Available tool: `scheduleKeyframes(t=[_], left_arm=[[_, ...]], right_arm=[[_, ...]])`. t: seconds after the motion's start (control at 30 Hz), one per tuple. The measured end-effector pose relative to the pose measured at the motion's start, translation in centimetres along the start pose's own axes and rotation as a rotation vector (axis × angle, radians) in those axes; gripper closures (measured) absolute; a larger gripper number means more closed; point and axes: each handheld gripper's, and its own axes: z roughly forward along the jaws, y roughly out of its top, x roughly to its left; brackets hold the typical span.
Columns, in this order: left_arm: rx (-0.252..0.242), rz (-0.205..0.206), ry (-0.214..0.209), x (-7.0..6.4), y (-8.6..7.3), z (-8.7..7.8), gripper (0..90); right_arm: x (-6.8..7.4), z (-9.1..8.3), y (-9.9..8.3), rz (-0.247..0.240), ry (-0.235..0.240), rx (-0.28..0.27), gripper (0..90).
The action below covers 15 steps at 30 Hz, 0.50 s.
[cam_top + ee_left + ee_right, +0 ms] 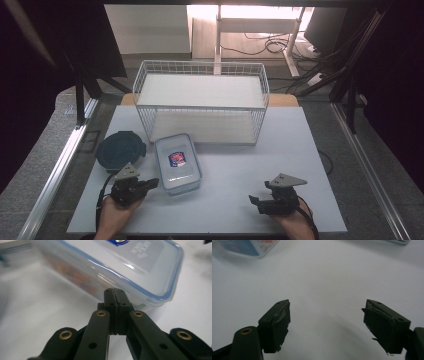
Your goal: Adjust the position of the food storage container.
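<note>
Pressed flat together with nothing between them, the jaws of the left gripper [115,293] point at the near long side of a clear plastic container [120,270], tips just short of its wall or touching it; which of the two cannot be told. Wide apart and empty, the jaws of the right gripper [325,322] hang over bare white table [324,272]. From the high view, the left gripper [150,184] sits at the near left of the table [260,165], just beside the rectangular container [177,162], whose snap-on lid has a blue rim and a red-and-blue label in the middle. Raised lettering on the lid shows upside down in the left gripper view, but it is too blurred to read with certainty, and the label's print is too small to make out. Something orange-brown shows dimly through the container wall. A dark round lidded tub [120,150] lies just left of the container. Behind both stands a white wire two-tier rack [201,100], its shelves bare. The right gripper [256,202] rests at the near right, well apart from the container.
</note>
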Motion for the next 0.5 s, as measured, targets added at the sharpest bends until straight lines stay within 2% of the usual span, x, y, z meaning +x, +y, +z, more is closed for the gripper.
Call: scheduleKeyframes(t=[0.1,0.13,0.33,0.43,0.47,0.5], left_arm=[[0.003,0.005,-0.024,-0.4,0.3,0.5,90.0],[0.007,0.013,-0.056,-0.8,0.6,1.0,89.9],[0.032,0.07,-0.127,-2.6,2.0,3.1,89.9],[0.037,0.096,-0.141,-3.4,2.6,3.9,89.9],[0.048,0.131,-0.143,-3.9,3.2,4.5,89.8],[0.048,0.131,-0.143,-3.9,3.2,4.5,89.8]], right_arm=[[0.1,0.0,0.1,0.0,0.003,-0.004,25.0],[0.1,0.0,0.2,-0.006,0.006,-0.006,26.8],[0.0,0.2,0.3,-0.018,0.0,-0.002,29.8],[0.0,0.2,0.4,-0.019,-0.001,-0.006,30.7],[0.0,0.2,0.4,-0.022,-0.004,-0.004,31.8],[0.0,0.2,0.4,-0.022,-0.004,-0.004,31.8]])
